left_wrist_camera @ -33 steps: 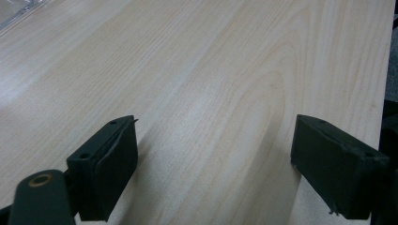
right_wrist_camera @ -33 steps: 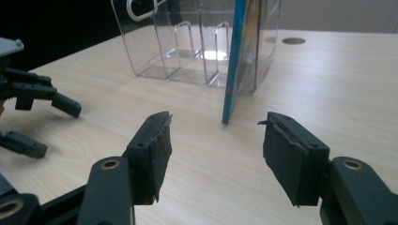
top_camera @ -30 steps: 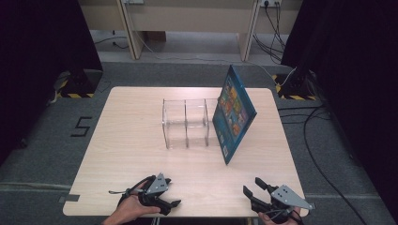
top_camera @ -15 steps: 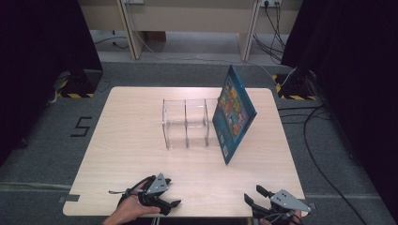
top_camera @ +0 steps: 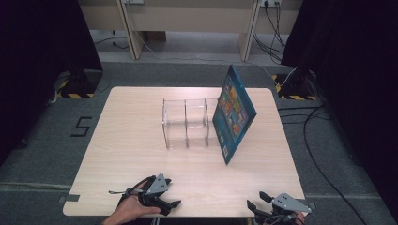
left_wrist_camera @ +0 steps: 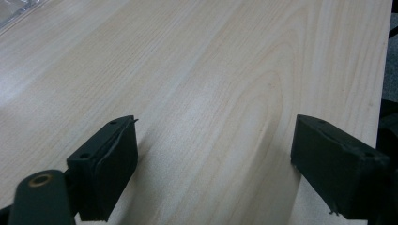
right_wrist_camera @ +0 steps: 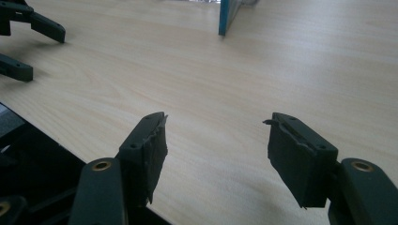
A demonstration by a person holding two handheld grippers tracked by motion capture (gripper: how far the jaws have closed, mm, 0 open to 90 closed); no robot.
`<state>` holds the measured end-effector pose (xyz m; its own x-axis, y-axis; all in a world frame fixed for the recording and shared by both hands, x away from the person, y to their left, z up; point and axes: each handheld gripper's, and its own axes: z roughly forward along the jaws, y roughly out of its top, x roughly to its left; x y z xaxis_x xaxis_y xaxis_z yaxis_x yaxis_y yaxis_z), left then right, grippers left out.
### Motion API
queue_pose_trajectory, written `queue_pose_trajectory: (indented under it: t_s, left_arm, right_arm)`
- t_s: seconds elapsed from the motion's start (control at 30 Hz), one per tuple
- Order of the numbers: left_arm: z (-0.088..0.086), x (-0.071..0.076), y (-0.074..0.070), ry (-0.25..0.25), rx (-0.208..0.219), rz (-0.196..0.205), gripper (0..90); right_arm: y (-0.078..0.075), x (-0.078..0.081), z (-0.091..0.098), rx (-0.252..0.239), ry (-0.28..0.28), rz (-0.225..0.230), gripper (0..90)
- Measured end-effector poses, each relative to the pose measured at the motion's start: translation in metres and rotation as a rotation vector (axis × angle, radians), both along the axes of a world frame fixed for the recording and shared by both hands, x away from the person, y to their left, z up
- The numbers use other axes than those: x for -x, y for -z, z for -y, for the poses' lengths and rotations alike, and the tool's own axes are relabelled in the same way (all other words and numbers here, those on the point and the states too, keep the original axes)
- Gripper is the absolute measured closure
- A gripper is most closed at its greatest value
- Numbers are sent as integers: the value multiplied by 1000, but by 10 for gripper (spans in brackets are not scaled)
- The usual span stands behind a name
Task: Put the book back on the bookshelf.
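Blue book (top_camera: pixel 233 111) with multicoloured cover, pale wood-grain table (top_camera: pixel 131 140).

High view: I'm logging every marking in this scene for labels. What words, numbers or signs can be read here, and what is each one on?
"5": a dark numeral on the grey floor, left of the table.
Print on the blue book cover, which leans against the clear divided rack: colourful, but too small and blurred to read.
Yellow-and-black hazard stripes on the floor stands: a pattern, no words.
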<state>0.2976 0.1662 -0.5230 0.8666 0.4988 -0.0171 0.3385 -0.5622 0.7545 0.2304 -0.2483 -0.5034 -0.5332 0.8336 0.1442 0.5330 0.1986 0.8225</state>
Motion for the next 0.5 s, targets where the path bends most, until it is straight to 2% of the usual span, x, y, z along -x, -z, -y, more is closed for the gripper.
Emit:
queue_pose_trajectory:
  t_s: [0.07, 0.17, 0.5]
  left_arm:
    - [0, 0, 0, 0, 0, 0, 143]
    - [0, 0, 0, 1, 0, 0, 142]
    - [1, 0, 0, 3, 1, -2, 136]
  right_arm:
    - [1, 0, 1, 7, 1, -1, 381]
    - [2, 1, 3, 13, 10, -29, 379]
    - [3, 0, 3, 22, 7, -32, 378]
